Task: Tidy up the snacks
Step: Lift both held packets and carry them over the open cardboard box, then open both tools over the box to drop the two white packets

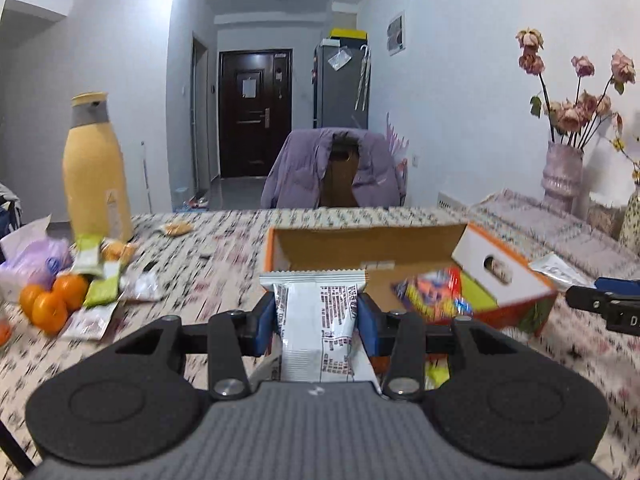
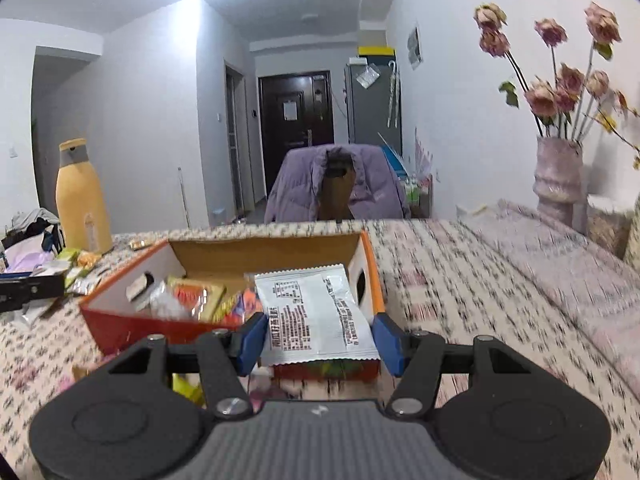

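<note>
White printed packets (image 1: 316, 320), orange box (image 2: 374, 276), blue-padded tongs (image 1: 316, 322), yellow bottle (image 1: 94, 172).

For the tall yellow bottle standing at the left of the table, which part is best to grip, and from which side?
Grip the yellow bottle around its grey neck, which is narrower than the body. Come level from the open table side on its right; snack packets and oranges crowd its front. It stands upright, so probably keep it upright.
</note>
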Demonstrator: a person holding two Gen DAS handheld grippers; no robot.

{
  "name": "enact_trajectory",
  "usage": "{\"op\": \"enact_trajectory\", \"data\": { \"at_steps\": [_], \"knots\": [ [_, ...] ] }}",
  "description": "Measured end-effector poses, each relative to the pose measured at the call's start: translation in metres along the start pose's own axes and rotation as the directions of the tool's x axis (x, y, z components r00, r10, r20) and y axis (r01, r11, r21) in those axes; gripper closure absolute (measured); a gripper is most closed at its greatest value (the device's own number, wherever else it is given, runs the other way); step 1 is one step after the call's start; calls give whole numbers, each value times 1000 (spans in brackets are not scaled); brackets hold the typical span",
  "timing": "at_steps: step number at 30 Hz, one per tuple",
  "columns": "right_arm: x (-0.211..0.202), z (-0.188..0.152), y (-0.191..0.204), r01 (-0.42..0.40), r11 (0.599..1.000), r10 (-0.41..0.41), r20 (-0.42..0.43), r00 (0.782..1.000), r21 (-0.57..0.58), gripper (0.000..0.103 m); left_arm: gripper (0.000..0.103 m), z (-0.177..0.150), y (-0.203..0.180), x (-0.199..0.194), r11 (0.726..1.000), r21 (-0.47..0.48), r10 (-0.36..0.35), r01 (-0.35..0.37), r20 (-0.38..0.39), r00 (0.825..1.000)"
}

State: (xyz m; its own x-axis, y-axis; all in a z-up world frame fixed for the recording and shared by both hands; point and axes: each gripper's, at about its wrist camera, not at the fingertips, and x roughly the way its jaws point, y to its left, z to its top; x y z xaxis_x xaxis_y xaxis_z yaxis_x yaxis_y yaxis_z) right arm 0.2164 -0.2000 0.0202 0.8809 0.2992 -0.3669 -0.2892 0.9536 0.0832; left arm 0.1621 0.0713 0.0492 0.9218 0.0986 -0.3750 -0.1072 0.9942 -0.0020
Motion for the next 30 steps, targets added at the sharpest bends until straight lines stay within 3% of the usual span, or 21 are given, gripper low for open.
{"op": "enact_trajectory", "data": {
  "at_steps": [12,19,28,30],
  "knots": [
    [72,41,11,-24,1000,24,-8,1000,-13,45,60,40,-7,68,995,-98,-15,18,30,999],
    [100,35,14,-16,1000,16,-24,1000,-3,45,59,34,-5,102,985,-170,28,-24,24,999],
    [115,19,15,-37,999,36,-72,997,-15,44,58,21,-6,112,991,-134,16,-15,10,1000],
    [114,18,14,-38,999,37,-73,997,-11,43,43,19,-8,110,992,-122,17,-14,18,1000]
  ]
}}
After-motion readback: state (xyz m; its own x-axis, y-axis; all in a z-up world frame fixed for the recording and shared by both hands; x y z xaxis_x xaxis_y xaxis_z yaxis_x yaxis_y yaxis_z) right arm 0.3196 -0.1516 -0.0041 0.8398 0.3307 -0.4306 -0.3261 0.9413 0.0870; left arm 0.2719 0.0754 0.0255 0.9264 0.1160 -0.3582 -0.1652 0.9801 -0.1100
